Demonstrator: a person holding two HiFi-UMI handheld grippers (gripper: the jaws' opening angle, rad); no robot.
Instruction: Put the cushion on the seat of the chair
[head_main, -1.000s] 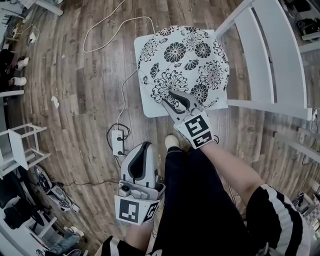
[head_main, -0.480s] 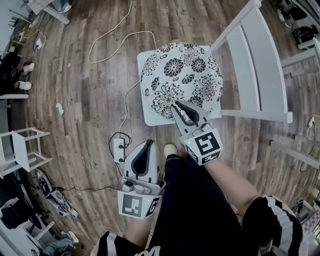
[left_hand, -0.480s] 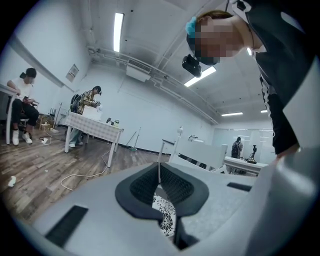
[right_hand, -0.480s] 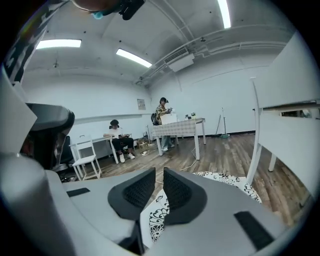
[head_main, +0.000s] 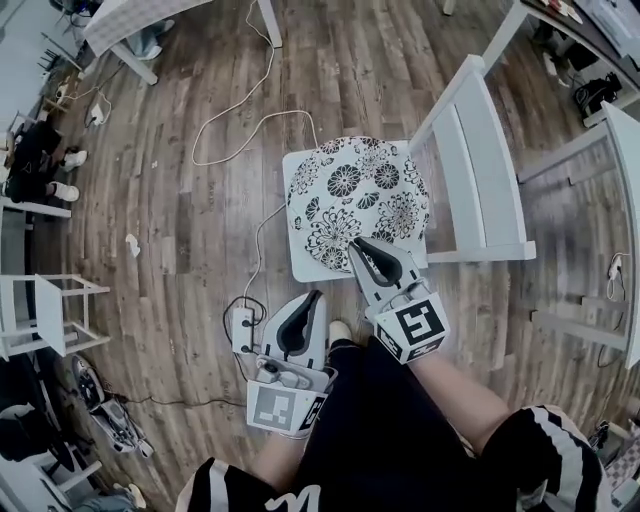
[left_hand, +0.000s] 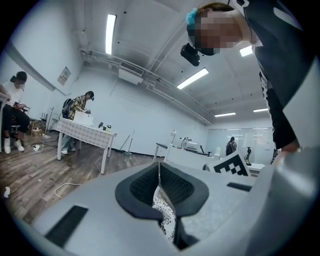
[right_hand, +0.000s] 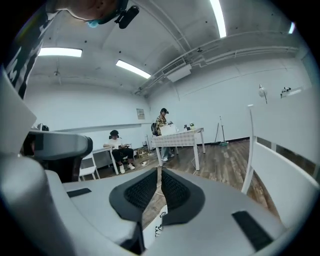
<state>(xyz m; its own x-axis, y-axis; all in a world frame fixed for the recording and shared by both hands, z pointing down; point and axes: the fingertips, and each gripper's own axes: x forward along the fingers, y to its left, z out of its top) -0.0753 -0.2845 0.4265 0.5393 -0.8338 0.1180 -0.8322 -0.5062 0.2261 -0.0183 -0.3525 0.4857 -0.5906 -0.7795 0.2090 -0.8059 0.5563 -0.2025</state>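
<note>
The cushion (head_main: 362, 200), round with a black-and-white flower print, lies flat on the seat (head_main: 300, 262) of the white chair. It sits just ahead of the right tool (head_main: 362, 247) and ahead and to the right of the left tool (head_main: 312, 298). It covers most of the seat, and bare white corners show on the side toward the left tool. Its far edge reaches toward the chair back (head_main: 480, 190), which stands beyond and to the right of the right tool.

The right tool hovers over the cushion's near rim. Its jaws are closing and almost together, with nothing between them; only floor and a sliver of print show below them. The left tool's jaws are together and empty, and it is held short of the seat's near edge.

By the look of it the placing is done, and what remains is to come away cleanly. The right tool's tips should stay clear of the fabric so that they neither catch nor drag the near rim. If a check shows the cushion off-centre, a light nudge from a closed tool would be better than a fresh pinch. A power strip (head_main: 243, 325) and its cable (head_main: 250, 120) lie on the floor just left of the left tool, so watch your footing when stepping back.
</note>
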